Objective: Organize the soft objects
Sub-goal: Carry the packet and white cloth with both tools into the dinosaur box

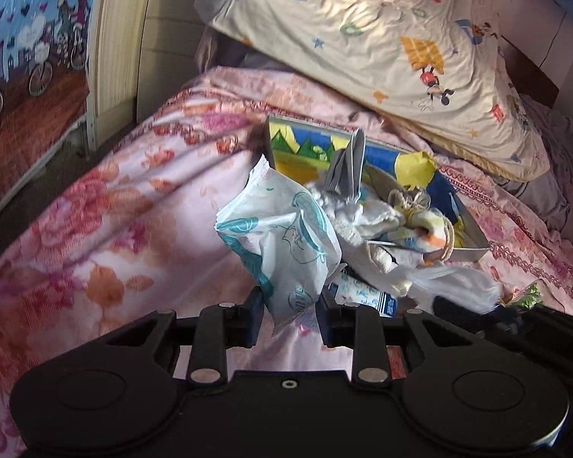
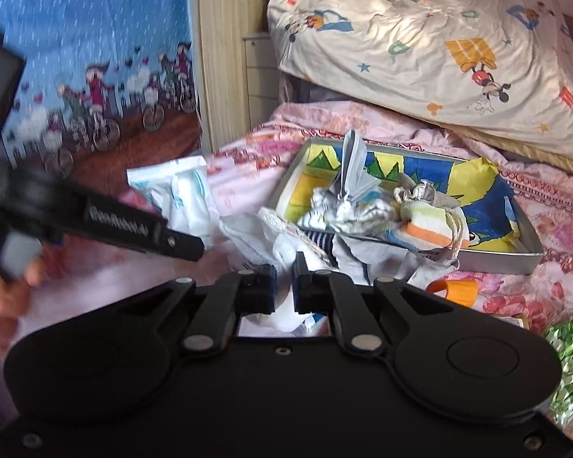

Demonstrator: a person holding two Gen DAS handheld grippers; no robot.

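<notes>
Clearly the left tool point(image 1: 289, 315) pinches a white-and-teal packet point(image 1: 282, 240) above the floral bed point(image 1: 133, 210), while the right tool point(image 2: 284, 286) sits nearly closed over white cloth point(image 2: 286, 248), grip uncertain.

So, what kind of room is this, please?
Most likely a bedroom at home. A pink floral bedsheet covers a bed, a cartoon-print pillow lies at its head, and a pale bedside cabinet stands next to it.
</notes>
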